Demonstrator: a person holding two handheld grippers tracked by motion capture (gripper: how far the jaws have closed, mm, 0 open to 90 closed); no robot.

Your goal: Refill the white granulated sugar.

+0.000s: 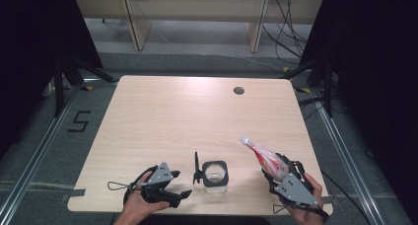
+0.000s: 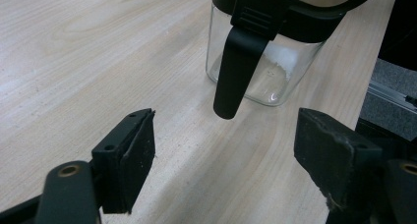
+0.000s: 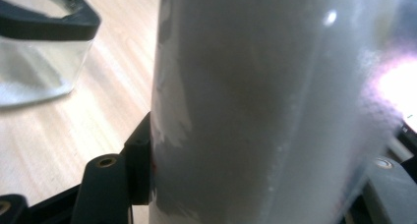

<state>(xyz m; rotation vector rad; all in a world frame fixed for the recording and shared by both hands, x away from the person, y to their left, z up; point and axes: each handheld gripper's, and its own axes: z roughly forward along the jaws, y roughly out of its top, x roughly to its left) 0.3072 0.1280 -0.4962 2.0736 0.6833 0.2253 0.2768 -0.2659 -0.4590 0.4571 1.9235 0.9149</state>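
A clear plastic bag [image 1: 263, 157] with red print, filled with a white powder, is gripped between the jaws of the right gripper [image 1: 276, 173] near the table's front right corner; it is held tilted, its twisted top pointing up and away toward the left. In the right gripper view the bag [image 3: 255, 106] is seen pressed close between the two jaws, with the glass jar [image 3: 34, 76] off to its left.

The jar [image 1: 216, 175] (square, clear, with a black rim and a little white matter at its bottom) stands on the wooden table [image 1: 187, 116] between the two grippers, near the front edge. Its black lid is swung up at the jar's left side.

The left gripper [image 1: 170, 195] is held just left of the jar, jaws spread and nothing between them. In the left gripper view, the jar [image 2: 265, 71] is seen just ahead, with a black latch [image 2: 236, 71] hanging down its near side.
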